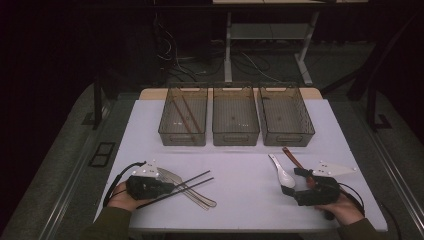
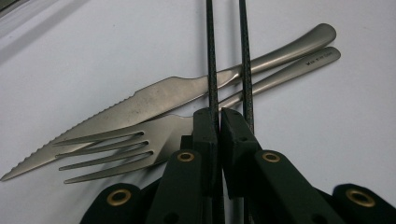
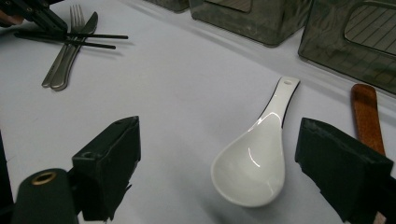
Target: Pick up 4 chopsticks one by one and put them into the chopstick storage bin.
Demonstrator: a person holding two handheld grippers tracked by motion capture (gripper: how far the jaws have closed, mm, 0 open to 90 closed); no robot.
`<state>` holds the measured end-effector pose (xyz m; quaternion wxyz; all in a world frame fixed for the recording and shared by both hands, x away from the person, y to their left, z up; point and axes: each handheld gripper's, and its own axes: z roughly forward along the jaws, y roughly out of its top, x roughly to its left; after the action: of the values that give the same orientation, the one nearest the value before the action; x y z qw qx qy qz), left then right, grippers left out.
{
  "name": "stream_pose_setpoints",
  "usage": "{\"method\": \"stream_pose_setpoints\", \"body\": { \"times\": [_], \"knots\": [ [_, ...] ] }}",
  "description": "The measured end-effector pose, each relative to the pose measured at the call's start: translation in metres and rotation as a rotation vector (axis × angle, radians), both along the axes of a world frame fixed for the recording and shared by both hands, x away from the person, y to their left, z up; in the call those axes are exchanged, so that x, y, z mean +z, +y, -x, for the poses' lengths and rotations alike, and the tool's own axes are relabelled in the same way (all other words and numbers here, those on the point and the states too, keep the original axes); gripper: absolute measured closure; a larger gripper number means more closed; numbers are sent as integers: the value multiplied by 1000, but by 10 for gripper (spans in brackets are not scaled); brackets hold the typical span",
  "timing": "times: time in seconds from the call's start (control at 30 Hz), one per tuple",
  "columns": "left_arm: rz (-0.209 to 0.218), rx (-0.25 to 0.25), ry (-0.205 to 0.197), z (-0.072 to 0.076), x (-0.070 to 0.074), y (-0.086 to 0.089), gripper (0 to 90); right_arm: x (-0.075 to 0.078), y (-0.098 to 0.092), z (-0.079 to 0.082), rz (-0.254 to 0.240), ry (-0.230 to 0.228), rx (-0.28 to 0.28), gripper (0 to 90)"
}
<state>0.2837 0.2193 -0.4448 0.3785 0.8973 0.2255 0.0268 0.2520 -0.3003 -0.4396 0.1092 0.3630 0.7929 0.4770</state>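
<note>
My left gripper (image 1: pixel 172 187) sits near the table's front left, shut on a pair of black chopsticks (image 1: pixel 196 182). In the left gripper view one chopstick (image 2: pixel 211 56) is pinched between the jaws (image 2: pixel 218 114) and the other runs along the right jaw's outer side. They cross above a steel fork (image 2: pixel 140 140) and a serrated knife (image 2: pixel 154 98) lying side by side. My right gripper (image 1: pixel 292 181) stands open at the front right, its jaws (image 3: pixel 217 135) either side of a white ceramic spoon (image 3: pixel 252 163) on the table. A brown wooden spoon (image 3: pixel 366 112) lies just right of it.
Three smoky see-through bins (image 1: pixel 182 135) (image 1: pixel 235 135) (image 1: pixel 287 135) stand in a row at the back of the white table (image 1: pixel 240 165). The left bin holds brown chopsticks (image 1: pixel 182 112). Beyond the table are cables and desk legs on a dark floor.
</note>
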Motion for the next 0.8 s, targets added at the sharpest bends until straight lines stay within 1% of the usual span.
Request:
{"method": "stream_pose_setpoints", "body": {
  "times": [0.23, 0.3, 0.33, 0.5, 0.57, 0.6, 0.67, 0.8],
  "knots": [
    [5, 5, 8, -1, 1, 0, 843, 0, 0, 0, 1, 0, 0, 141],
    [9, 11, 7, -1, 2, 0, 845, 0, 0, 0, 1, 0, 0, 141],
    [19, 16, 7, -1, 3, 0, 845, 0, 0, 0, 0, 0, 0, 141],
    [22, 15, 9, -1, 5, 0, 846, 0, 0, 0, 2, -1, 1, 141],
    [30, 24, 12, -1, 7, -1, 846, 0, 0, 0, 0, 0, 0, 141],
    [27, 20, 10, -2, 8, 0, 846, 0, 0, 0, -1, 0, 0, 141],
    [40, 35, 15, -2, 10, -1, 846, 0, 0, 0, 0, 0, 0, 141],
    [41, 47, 18, -2, 13, -3, 845, 0, 1, 0, 0, -1, 2, 141]
  ]
}}
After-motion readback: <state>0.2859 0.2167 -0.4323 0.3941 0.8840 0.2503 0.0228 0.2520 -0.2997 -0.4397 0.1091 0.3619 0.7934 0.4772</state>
